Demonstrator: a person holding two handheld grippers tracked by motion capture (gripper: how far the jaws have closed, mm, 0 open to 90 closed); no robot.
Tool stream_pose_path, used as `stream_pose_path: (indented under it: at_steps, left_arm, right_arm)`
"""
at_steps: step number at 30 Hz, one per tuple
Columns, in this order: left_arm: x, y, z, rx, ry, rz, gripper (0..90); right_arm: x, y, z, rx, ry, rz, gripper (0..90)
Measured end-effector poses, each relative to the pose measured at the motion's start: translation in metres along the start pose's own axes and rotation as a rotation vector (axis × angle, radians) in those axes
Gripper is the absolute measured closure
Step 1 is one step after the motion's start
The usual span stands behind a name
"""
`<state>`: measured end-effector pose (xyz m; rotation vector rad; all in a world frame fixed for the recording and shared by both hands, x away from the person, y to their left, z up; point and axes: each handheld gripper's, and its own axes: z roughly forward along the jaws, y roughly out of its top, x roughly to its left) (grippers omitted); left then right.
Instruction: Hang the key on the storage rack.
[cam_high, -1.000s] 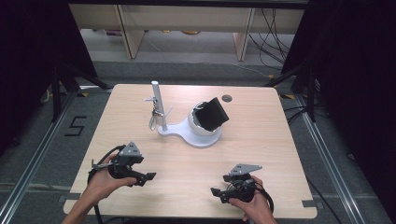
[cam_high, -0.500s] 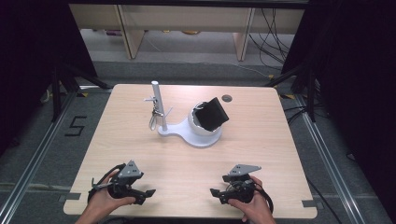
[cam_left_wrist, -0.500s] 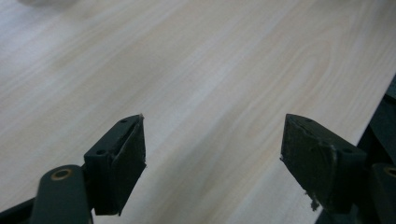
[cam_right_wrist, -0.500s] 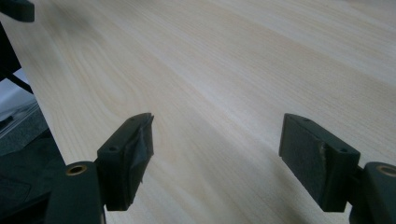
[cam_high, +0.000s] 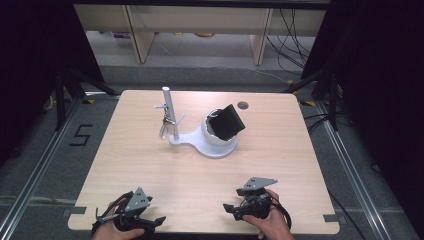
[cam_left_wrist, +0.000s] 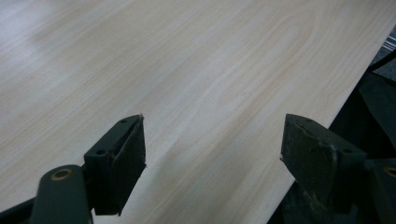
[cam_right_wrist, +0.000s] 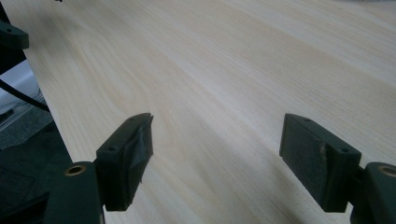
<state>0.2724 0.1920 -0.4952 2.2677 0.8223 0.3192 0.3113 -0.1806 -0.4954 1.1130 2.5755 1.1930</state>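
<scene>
Both grippers, left (cam_high: 150, 221) and right (cam_high: 231, 208), jaws spread, empty on desk (cam_high: 280, 150); white stand (cam_high: 207, 145) looks rigid, top-heavy, grab post (cam_high: 169, 107).

The left hand (cam_high: 116, 231) and right hand (cam_high: 270, 226) are cut off by the high view's bottom edge. The small wire thing (cam_high: 165, 127) hanging on the white post (cam_high: 170, 112) is too small to identify.
</scene>
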Motion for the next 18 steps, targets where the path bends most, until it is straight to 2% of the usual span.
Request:
stream_pose_path:
  at_steps: [1,3,5,6,7,8,10,11,12,14,15,16,18]
  left_arm:
    - [0.0003,-0.0001,0.0004,0.001,-0.001,0.017,21.7]
    - [-0.0018,-0.0011,0.002,0.006,-0.014,0.002,21.6]
    - [-0.0008,-0.0012,0.0024,0.008,-0.011,0.02,21.5]
    - [-0.0019,-0.0018,0.0027,0.012,-0.017,0.001,21.5]
    - [-0.0012,-0.002,0.0032,0.018,-0.008,0.004,21.4]
    - [-0.0018,-0.0024,0.0035,0.018,-0.02,-0.002,21.3]
    - [-0.0017,-0.0028,0.0042,0.017,-0.009,-0.001,21.3]
    - [-0.0008,-0.0023,0.0041,0.018,-0.01,0.017,21.3]
    - [-0.0018,-0.0026,0.0043,0.017,-0.008,-0.002,21.3]
    - [-0.0019,-0.0026,0.004,0.01,-0.007,-0.004,21.3]
    - [-0.0003,-0.0022,0.0036,0.012,-0.004,0.019,21.3]
    - [-0.0007,-0.0025,0.0037,0.01,-0.006,0.006,21.3]
    - [0.0006,-0.0026,0.0037,0.017,0.005,0.005,21.3]
  right_arm:
    - [-0.0002,0.0,0.0003,0.006,0.003,-0.004,26.2]
    - [0.0,-0.0003,0.0003,0.005,0.002,-0.003,26.2]
    - [0.0,0.0,0.0004,0.003,0.003,-0.003,26.2]
    - [0.0,-0.0001,0.0005,0.007,0.002,-0.002,26.1]
    - [0.0001,-0.0003,0.0005,0.012,0.001,-0.001,26.0]
    - [-0.0001,-0.0004,0.0006,0.008,0.003,-0.004,25.9]
    - [0.0001,-0.0001,0.0003,0.005,0.003,-0.001,26.0]
    - [-0.0002,0.0,0.0006,0.005,0.003,-0.004,26.0]
    - [-0.0001,-0.0002,0.0008,0.01,0.003,-0.001,25.9]
    - [-0.0009,-0.0004,0.0007,0.005,0.0,-0.011,25.8]
    - [-0.0004,-0.0003,0.0005,0.005,0.001,-0.004,25.8]
    - [-0.0006,-0.0001,0.0006,0.004,0.001,-0.003,25.8]
    - [-0.0006,-0.0003,0.0009,0.01,0.0,0.001,25.1]
